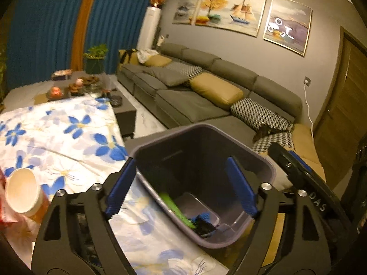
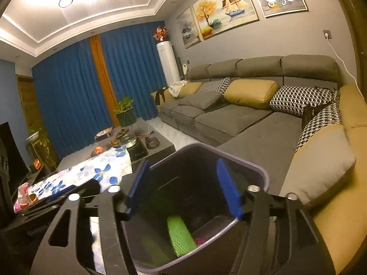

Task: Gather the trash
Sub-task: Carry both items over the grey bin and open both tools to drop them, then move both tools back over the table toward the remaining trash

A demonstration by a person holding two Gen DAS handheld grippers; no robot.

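A dark purple-grey trash bin (image 1: 263, 160) stands beside the floral-clothed table (image 1: 68, 137); it also shows in the right wrist view (image 2: 259, 171). Inside lie a green foam net (image 2: 180, 236), a pink scrap (image 2: 200, 239) and blue and black bits (image 1: 203, 221). My left gripper (image 1: 182, 186) is open and empty over the bin's mouth. My right gripper (image 2: 183, 185) is open and empty, also above the bin. A paper cup (image 1: 21, 193) lies on the cloth at the left, next to a red-and-white wrapper (image 1: 3, 208).
A grey sectional sofa (image 1: 195, 100) with tan and houndstooth cushions runs right of the bin. A dark coffee table (image 2: 158, 146) with a glass teapot (image 2: 127, 138), ornaments and a potted plant (image 1: 95, 59) lies beyond the cloth. A TV stand (image 2: 13, 169) is far left.
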